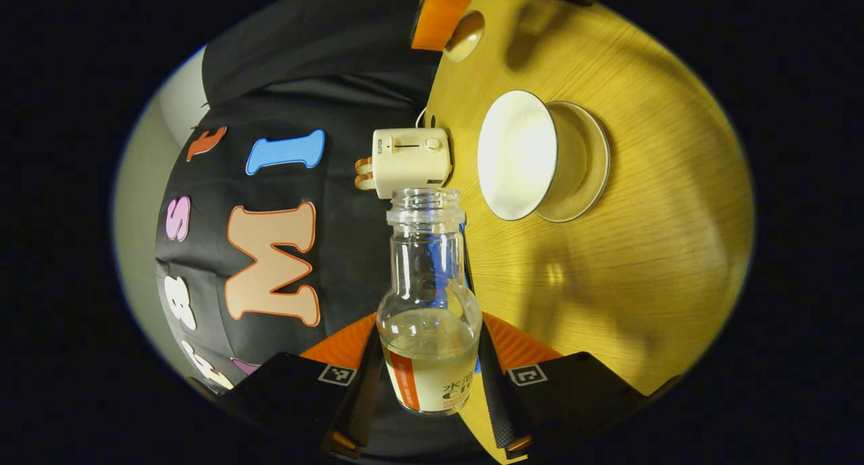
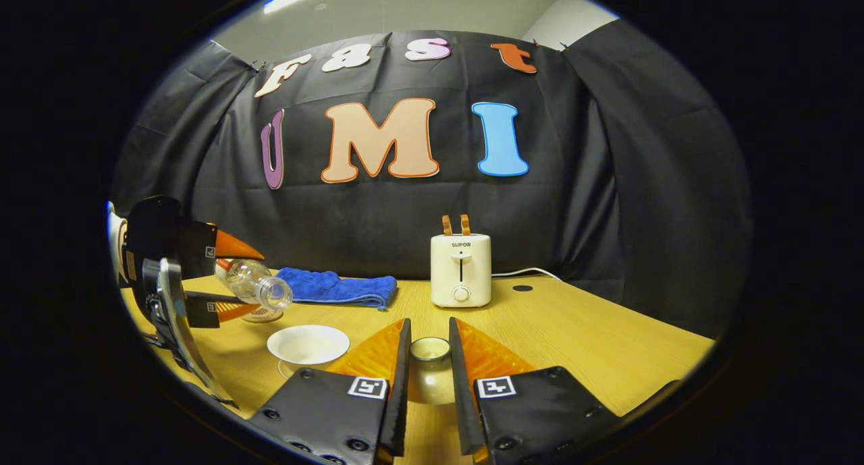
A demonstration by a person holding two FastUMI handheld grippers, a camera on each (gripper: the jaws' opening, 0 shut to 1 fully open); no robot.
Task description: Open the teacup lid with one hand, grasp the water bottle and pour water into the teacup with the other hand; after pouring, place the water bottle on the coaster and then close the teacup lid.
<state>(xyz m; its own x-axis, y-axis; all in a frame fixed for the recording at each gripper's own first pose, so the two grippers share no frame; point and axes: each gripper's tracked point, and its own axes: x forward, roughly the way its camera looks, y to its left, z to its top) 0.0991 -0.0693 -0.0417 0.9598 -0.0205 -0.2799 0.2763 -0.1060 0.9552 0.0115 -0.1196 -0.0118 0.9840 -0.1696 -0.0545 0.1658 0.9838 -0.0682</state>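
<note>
My left gripper [image 1: 429,343] is shut on a clear water bottle [image 1: 428,296] without a cap. The bottle is tipped over, its mouth toward the white teacup [image 1: 516,154], which stands open on its saucer [image 1: 587,161]. Water sits in the bottle's lower part and I see none leaving the mouth. In the right gripper view the tilted bottle [image 2: 255,283] hangs above and left of the teacup [image 2: 308,343], held by the left gripper [image 2: 223,279]. My right gripper [image 2: 429,330] is shut on the cream teacup lid [image 2: 430,350], to the right of the cup. A beige disc [image 2: 261,314], maybe the coaster, lies under the bottle's mouth.
A cream toaster [image 2: 461,270] stands at the back of the wooden table [image 2: 574,343], its cord trailing right. A folded blue towel [image 2: 337,287] lies at the back left. In the left gripper view the toaster [image 1: 410,161] is just beyond the bottle's mouth.
</note>
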